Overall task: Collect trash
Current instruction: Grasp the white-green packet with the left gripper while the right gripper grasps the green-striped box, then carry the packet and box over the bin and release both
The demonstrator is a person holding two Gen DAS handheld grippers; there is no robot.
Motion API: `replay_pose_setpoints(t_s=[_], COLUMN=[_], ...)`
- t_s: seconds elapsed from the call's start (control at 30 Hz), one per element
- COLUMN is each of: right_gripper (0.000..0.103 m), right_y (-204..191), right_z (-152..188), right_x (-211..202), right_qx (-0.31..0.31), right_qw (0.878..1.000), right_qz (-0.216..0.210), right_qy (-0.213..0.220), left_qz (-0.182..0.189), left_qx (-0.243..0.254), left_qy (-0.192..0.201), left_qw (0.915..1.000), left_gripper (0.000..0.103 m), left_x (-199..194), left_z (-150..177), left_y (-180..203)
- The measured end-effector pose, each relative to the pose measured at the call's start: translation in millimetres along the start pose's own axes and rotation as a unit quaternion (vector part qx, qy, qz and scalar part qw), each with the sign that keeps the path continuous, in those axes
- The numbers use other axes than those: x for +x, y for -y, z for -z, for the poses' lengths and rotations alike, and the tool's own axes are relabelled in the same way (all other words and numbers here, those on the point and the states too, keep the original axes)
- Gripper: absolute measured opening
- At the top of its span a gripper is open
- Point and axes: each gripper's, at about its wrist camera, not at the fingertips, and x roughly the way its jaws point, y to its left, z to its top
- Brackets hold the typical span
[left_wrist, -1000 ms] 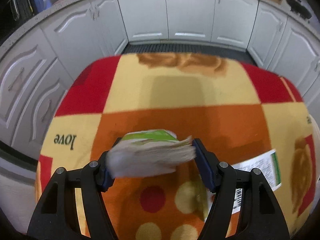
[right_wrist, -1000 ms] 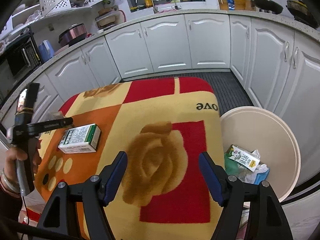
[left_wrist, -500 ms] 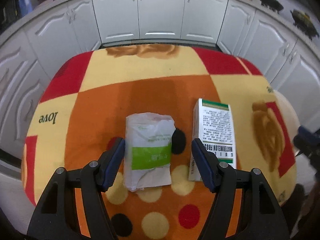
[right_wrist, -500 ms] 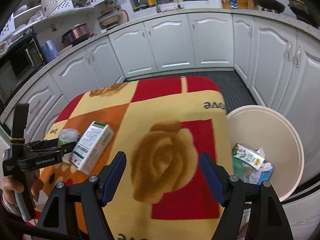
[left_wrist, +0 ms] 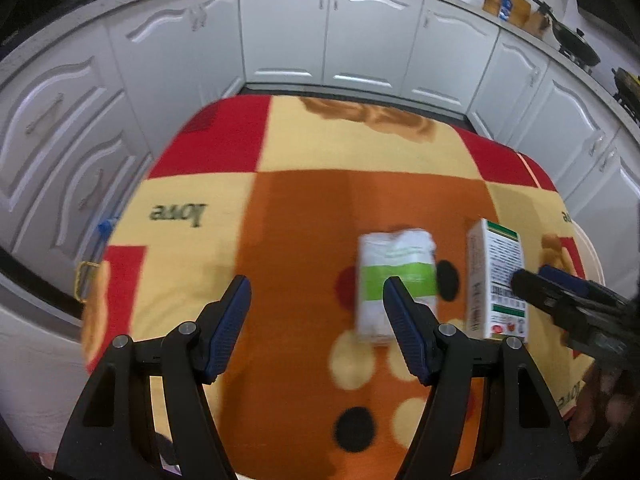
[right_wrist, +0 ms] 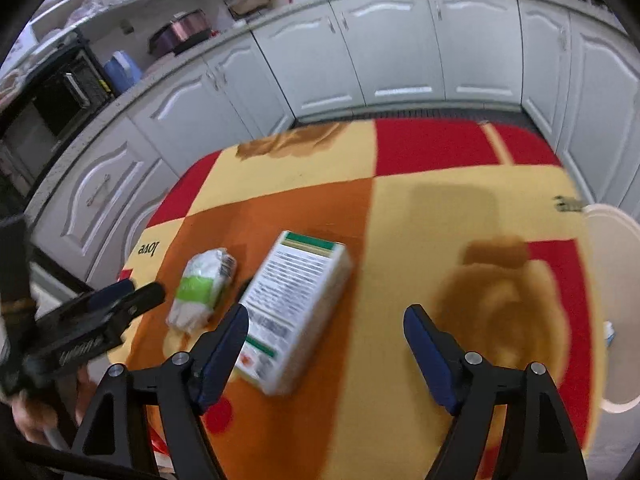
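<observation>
A crumpled white and green packet [left_wrist: 394,276] lies on the patterned tablecloth [left_wrist: 304,208], just beyond my left gripper's right finger. My left gripper [left_wrist: 318,300] is open and empty, to the packet's left. A white carton [left_wrist: 498,280] with a green stripe lies right of the packet. In the right wrist view the carton [right_wrist: 294,300] lies just ahead of my left finger, with the packet [right_wrist: 202,284] further left. My right gripper [right_wrist: 326,332] is open and empty. The left gripper [right_wrist: 104,312] shows at the left edge.
A round cream bin [right_wrist: 612,300] stands off the table's right edge. White kitchen cabinets [left_wrist: 328,40] ring the table on the far side and the left. The right gripper [left_wrist: 568,300] reaches in from the right in the left wrist view.
My left gripper let go of the packet, which now lies on the cloth, and moved left of it. My right gripper swung left from the bin side towards the carton.
</observation>
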Motion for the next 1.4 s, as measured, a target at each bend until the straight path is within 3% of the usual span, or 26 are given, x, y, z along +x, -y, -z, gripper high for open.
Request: replay_pose_setpoints(t_s=[0.1,0.2,0.23,0.43,0.5,0.63,0.8,0.93,1.0,1.03,1.17,1.4], right_gripper=[0.081,0.079,0.07,0.064,0.064,0.064,0.074,0.075,0.074,0.063,0.062,0.06], right_y=[-18.8,-26.8,-26.7,4.7,18.8,36.6,27.4,25.0,25.5,25.1,27.4,32.2], right_z=[-7.9,-6.7,-4.2,5.9,8.2,13.4,17.7,20.6,21.6,22.6,26.6,27.5], right_x=[27.4,41.8,41.8,14.3,7.1,1.6,2.5,2.2,3.0,2.2,-2.1,-30.8], right_qx=[-0.002,-0.016,-0.022,-0.038,-0.029,-0.006,-0.015,-0.013,-0.017,-0.025,-0.035,-0.032], right_qw=[1.0,0.999,0.999,0.998,0.998,0.999,0.999,0.999,0.999,0.999,0.999,0.999], right_qz=[0.008,0.024,0.028,0.051,0.047,0.038,0.04,0.032,0.032,0.042,0.036,0.024], right_qy=[-0.025,-0.038,-0.035,-0.03,-0.035,-0.034,-0.027,-0.022,-0.018,-0.013,-0.007,0.031], left_qz=[0.0,0.022,0.03,0.068,0.067,0.023,0.04,0.055,0.053,0.051,0.056,0.058], left_qx=[-0.009,-0.024,-0.026,-0.029,-0.021,0.008,-0.013,-0.011,-0.011,-0.011,-0.015,0.002], left_qy=[0.008,0.003,0.001,-0.016,-0.017,-0.029,-0.037,-0.034,-0.033,-0.031,-0.024,0.002], left_qw=[0.9999,0.9995,0.9992,0.9972,0.9974,0.9993,0.9984,0.9979,0.998,0.9981,0.998,0.9983], left_gripper=[0.067,0.067,0.068,0.072,0.072,0.072,0.072,0.072,0.066,0.049,0.037,0.033], left_x=[-4.3,-2.1,-0.3,19.7,27.0,47.1,54.3,52.4,52.1,50.6,43.1,22.9], left_z=[1.1,-0.1,-0.6,-6.7,-8.1,-6.2,-2.1,0.0,0.1,0.5,-0.3,-2.6], left_y=[-9.2,-14.0,-13.6,9.0,20.5,42.1,45.8,50.6,50.7,50.4,49.8,67.3])
